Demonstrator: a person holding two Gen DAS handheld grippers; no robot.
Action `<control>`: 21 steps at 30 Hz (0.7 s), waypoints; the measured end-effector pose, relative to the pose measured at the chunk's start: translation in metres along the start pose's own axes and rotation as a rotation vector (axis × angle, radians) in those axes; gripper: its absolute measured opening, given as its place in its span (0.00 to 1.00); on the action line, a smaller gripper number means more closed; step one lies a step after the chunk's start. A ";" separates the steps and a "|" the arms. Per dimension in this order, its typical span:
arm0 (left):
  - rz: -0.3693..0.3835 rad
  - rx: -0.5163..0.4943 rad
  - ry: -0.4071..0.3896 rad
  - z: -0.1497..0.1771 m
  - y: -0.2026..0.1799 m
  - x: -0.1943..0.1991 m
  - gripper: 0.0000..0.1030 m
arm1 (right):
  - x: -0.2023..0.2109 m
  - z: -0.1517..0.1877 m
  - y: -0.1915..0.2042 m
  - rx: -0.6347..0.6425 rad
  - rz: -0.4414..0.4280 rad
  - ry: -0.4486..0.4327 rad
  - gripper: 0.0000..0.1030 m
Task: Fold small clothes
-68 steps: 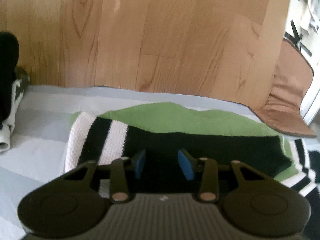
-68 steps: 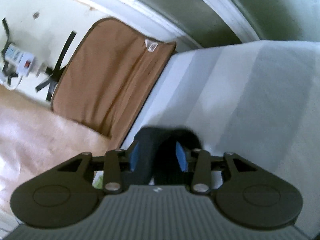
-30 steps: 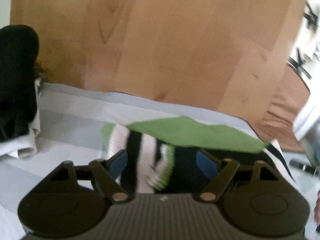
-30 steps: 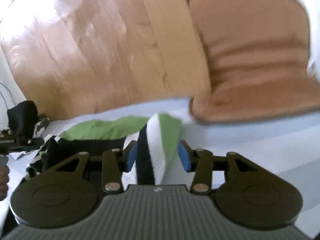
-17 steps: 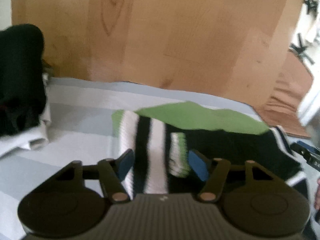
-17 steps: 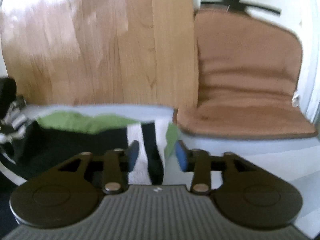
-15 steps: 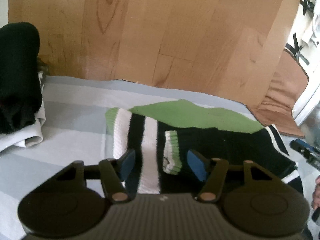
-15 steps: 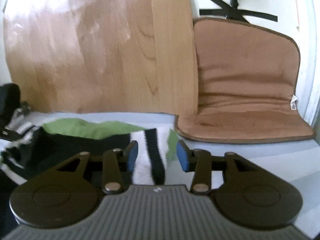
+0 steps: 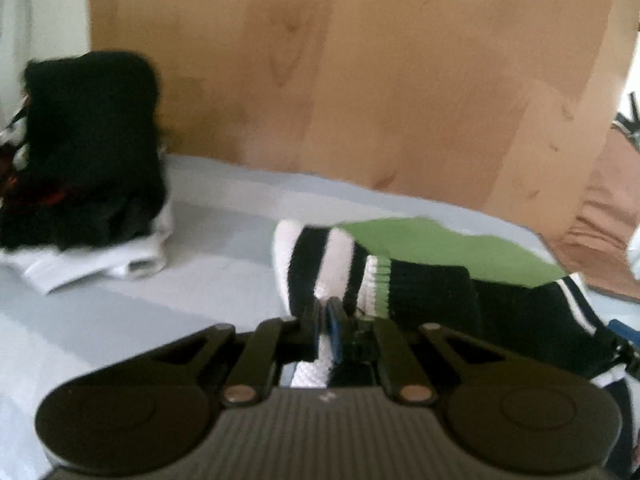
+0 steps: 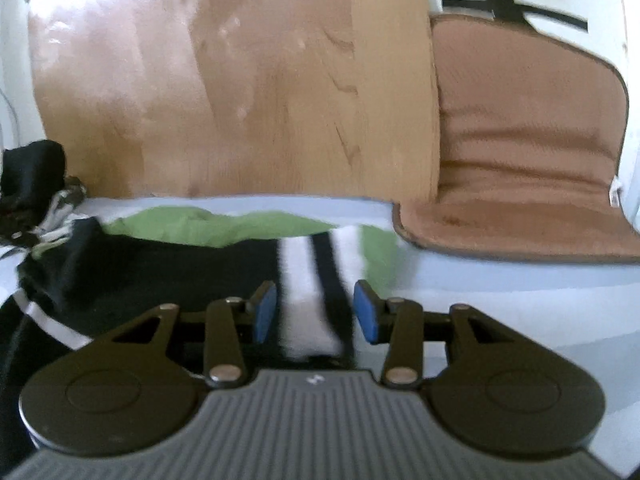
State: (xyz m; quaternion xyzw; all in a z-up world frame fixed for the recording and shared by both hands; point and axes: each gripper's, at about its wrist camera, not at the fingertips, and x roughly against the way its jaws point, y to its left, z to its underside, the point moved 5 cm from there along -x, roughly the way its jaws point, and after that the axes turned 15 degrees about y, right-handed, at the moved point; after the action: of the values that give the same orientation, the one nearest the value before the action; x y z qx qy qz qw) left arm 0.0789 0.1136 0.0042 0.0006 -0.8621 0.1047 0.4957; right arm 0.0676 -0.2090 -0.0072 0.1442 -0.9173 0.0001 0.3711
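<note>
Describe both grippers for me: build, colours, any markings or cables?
The left gripper and right gripper look identical: black linkage arms with silver pivot pins, two round black discs either side of a grey ribbed housing bearing a small white mark, and blue pads on the fingers. No cables or sleeves show.

A black sock (image 9: pixel 430 294) with green heel and white-and-black striped cuff lies on the pale striped bed (image 9: pixel 168 304). Its cuff end is doubled back over the black body.
</note>
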 end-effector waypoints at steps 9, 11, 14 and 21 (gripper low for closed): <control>0.029 -0.002 -0.061 -0.004 0.002 0.015 0.24 | 0.000 -0.011 -0.021 -0.135 -0.058 0.024 0.50; 0.024 -0.056 -0.099 -0.015 -0.005 0.022 0.39 | 0.004 -0.020 -0.014 -0.114 -0.067 0.005 0.51; -0.024 -0.074 -0.114 -0.026 -0.008 0.021 0.40 | 0.005 -0.035 0.010 -0.088 -0.160 -0.001 0.51; 0.041 0.108 -0.021 -0.014 0.031 0.004 0.38 | -0.008 -0.048 0.141 0.173 -0.394 0.006 0.51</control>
State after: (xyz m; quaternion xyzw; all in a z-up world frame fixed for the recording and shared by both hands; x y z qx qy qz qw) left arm 0.0861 0.1466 0.0088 0.0108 -0.8603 0.1611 0.4835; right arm 0.0683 -0.0663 0.0376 0.3521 -0.8668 0.0069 0.3531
